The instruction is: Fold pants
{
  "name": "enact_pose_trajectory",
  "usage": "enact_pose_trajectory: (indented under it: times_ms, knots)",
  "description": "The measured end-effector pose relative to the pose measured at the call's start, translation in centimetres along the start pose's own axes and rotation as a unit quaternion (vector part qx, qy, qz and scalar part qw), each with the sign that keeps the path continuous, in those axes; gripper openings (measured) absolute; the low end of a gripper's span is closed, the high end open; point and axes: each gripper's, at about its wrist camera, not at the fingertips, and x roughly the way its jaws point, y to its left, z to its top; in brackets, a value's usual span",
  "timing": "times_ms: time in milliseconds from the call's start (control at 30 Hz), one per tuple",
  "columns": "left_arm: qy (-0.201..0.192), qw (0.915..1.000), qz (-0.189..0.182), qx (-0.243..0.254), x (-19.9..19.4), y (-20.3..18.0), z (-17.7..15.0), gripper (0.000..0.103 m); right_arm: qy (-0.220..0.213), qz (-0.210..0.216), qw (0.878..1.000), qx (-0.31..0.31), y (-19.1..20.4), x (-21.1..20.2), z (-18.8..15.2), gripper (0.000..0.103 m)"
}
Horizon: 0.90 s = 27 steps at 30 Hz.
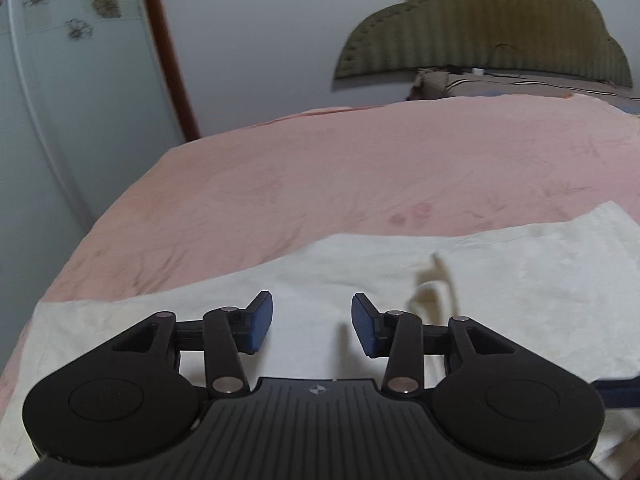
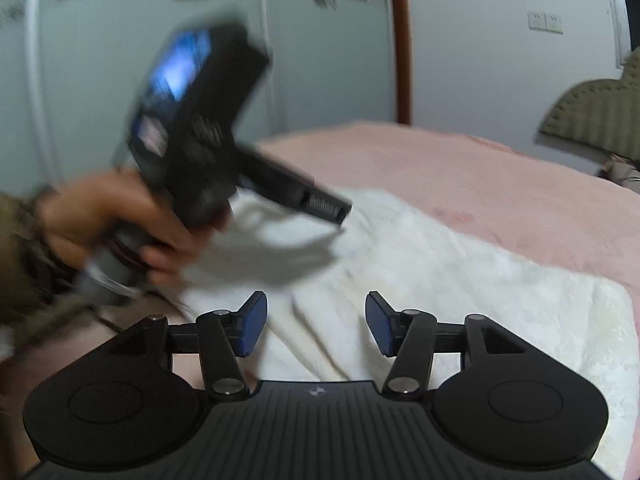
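Note:
White pants (image 1: pixel 400 280) lie flat across the near part of a pink bed; they also show in the right wrist view (image 2: pixel 440 280), with folds near my fingers. A drawstring (image 1: pixel 436 280) lies on them. My left gripper (image 1: pixel 312 326) is open and empty, just above the pants. My right gripper (image 2: pixel 316 326) is open and empty above the pants' creased edge. In the right wrist view the left gripper's body (image 2: pixel 200 132), blurred, is held in a hand (image 2: pixel 132 220) above the pants at the left.
The pink bedsheet (image 1: pixel 360 168) stretches beyond the pants. An olive padded headboard (image 1: pixel 500 28) stands at the far right. A pale wardrobe with flower decals (image 1: pixel 60 80) and a brown door frame (image 1: pixel 172 60) stand left of the bed.

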Motion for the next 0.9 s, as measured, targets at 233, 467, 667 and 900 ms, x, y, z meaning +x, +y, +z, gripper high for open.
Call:
enact_pose_trajectory:
  times_ms: [233, 467, 667, 900]
  knots:
    - [0.03, 0.9994, -0.014, -0.012, -1.1, 0.9, -2.2, 0.059, 0.015, -0.059, 0.998, 0.021, -1.2, 0.7, -0.3, 0.054]
    - [0.047, 0.9946, -0.043, -0.082, -1.6, 1.8, -2.1, 0.066, 0.04, -0.127, 0.981, -0.139, 3.5, 2.7, -2.0, 0.053]
    - [0.051, 0.9821, -0.097, -0.153, -3.1, 2.5, -1.5, 0.066, 0.048, -0.169, 0.966, -0.191, 4.3, 4.2, -1.3, 0.031]
    - [0.119, 0.9142, -0.279, -0.269, -2.1, 2.7, -1.4, 0.068, 0.017, -0.117, 0.99, -0.074, 1.6, 3.0, -0.8, 0.012]
